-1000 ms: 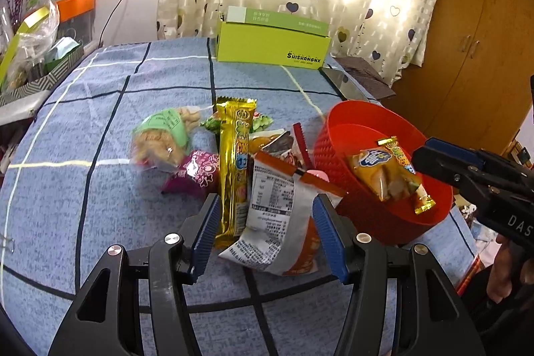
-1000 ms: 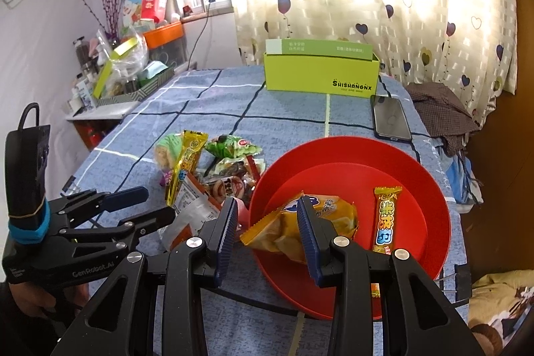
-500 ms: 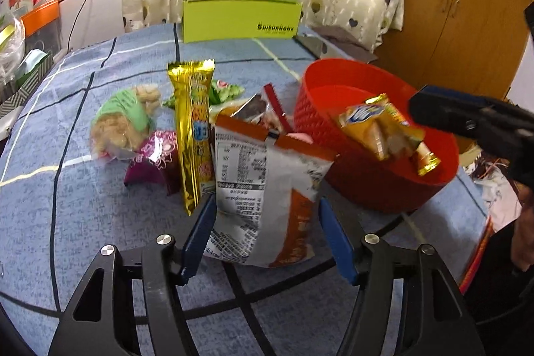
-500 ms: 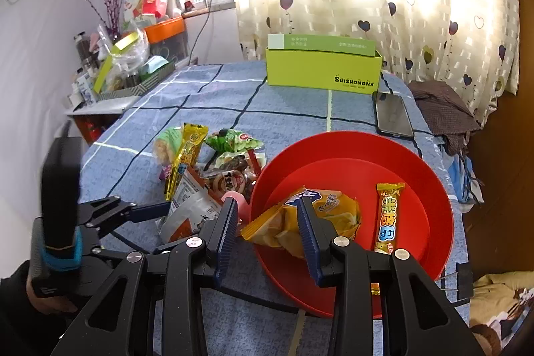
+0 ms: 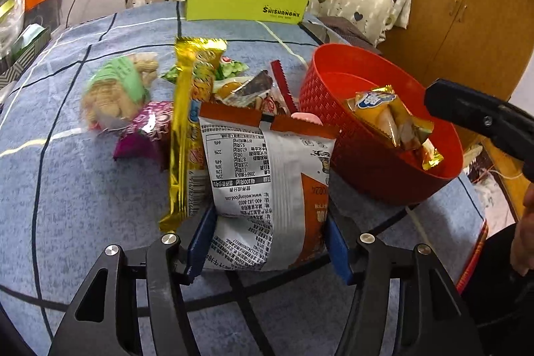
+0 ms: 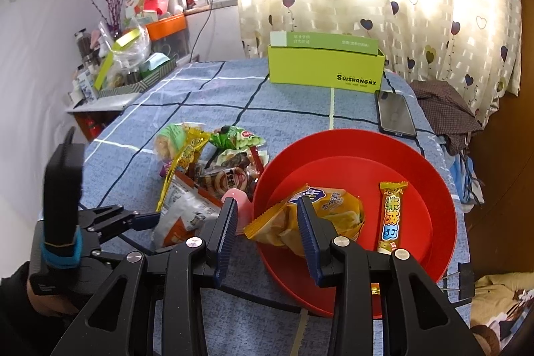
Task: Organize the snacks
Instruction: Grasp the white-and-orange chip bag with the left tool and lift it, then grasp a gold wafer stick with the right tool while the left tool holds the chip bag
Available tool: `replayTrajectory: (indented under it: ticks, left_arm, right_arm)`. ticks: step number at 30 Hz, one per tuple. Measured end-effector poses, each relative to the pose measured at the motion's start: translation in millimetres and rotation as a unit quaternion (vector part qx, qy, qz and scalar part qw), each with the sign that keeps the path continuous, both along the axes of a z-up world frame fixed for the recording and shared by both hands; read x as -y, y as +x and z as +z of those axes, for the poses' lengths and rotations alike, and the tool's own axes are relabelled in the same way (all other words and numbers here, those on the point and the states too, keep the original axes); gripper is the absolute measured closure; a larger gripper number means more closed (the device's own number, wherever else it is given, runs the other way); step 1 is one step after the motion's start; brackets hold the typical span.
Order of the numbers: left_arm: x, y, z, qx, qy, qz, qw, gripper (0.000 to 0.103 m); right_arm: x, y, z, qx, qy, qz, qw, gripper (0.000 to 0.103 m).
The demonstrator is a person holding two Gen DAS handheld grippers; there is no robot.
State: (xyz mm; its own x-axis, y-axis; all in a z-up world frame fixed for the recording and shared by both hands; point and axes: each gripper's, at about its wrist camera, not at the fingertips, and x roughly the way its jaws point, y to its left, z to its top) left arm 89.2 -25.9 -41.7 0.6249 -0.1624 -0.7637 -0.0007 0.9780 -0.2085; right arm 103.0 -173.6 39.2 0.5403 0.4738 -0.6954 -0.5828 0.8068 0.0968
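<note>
Straddling the white-and-orange snack packet (image 5: 267, 189), your left gripper (image 5: 267, 242) has its jaws wide, one pad at each side edge; they have just been narrowing, and whether they press yet you cannot tell. The packet lies on the blue checked worktop (image 5: 83, 206) beside the red basket (image 5: 373, 169). Your right gripper (image 6: 267, 222) hovers over the basket rim, jaws partly open, a yellow chip bag (image 6: 333, 209) below them.
</note>
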Motion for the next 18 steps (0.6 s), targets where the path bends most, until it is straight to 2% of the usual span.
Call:
replayTrajectory:
  ticks: [8,12,18]
  left_arm:
    - [-11,-26,21,0.041,-0.007,0.020,0.9990,0.043]
    - [-32,-30,31,0.058,0.004,0.059,0.9966,0.043]
    - [-63,-27,25,0.052,0.015,0.115,0.9919,0.043]
  right_arm:
    - [-9,-2,-3,-0.002,-0.008,0.007,1.000,0.068]
    - [-15,-3,-4,-0.005,-0.007,0.013,1.000,0.068]
    - [-33,-5,-10,-0.029,0.003,0.036,0.999,0.068]
